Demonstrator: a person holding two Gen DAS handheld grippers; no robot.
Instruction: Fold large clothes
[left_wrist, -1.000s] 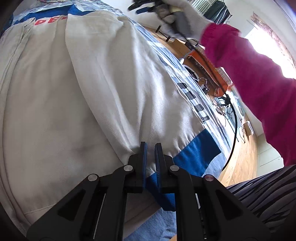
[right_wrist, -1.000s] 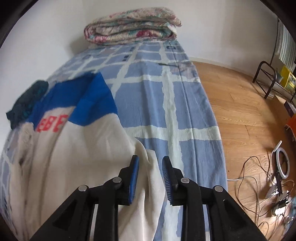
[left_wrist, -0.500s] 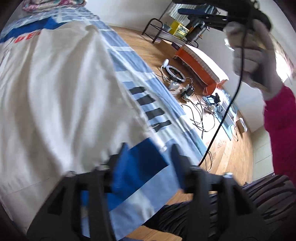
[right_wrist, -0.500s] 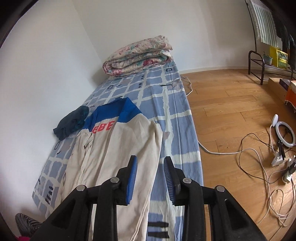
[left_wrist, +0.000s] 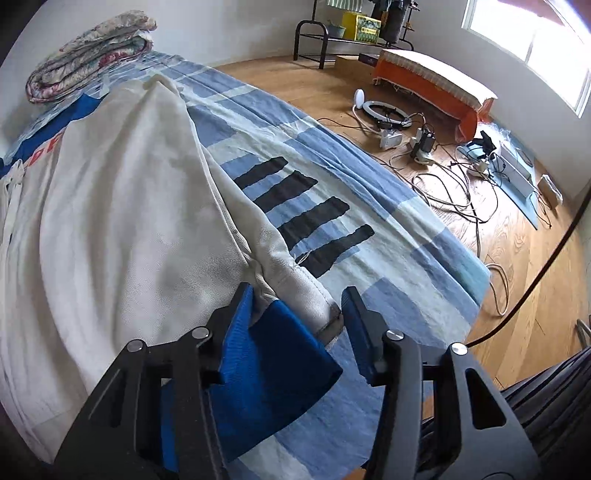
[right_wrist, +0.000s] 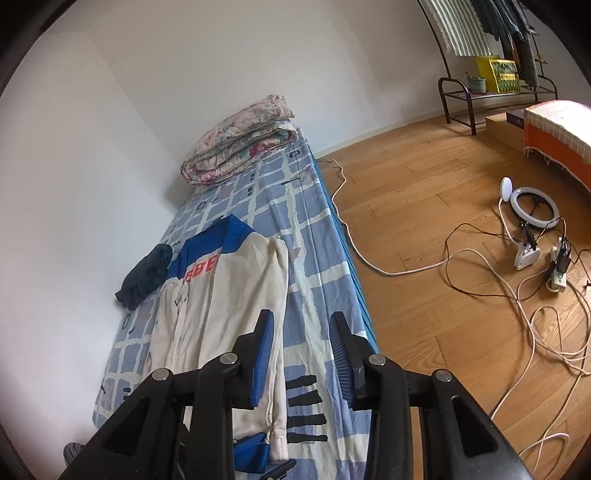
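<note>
One cream jacket (right_wrist: 236, 302) lies lower left on the bed (right_wrist: 317, 258). My left tool (left_wrist: 295, 310), jaws just narrowing, straddles its blue cuff (left_wrist: 273, 354) unclamped; my right tool (right_wrist: 301, 350) gapes empty.

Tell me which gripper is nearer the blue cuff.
Left. The left gripper has the blue cuff between its open fingers; the right gripper hangs high above the bed, empty.

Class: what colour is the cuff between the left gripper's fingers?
Blue cuff, clearest in the left wrist view.
</note>
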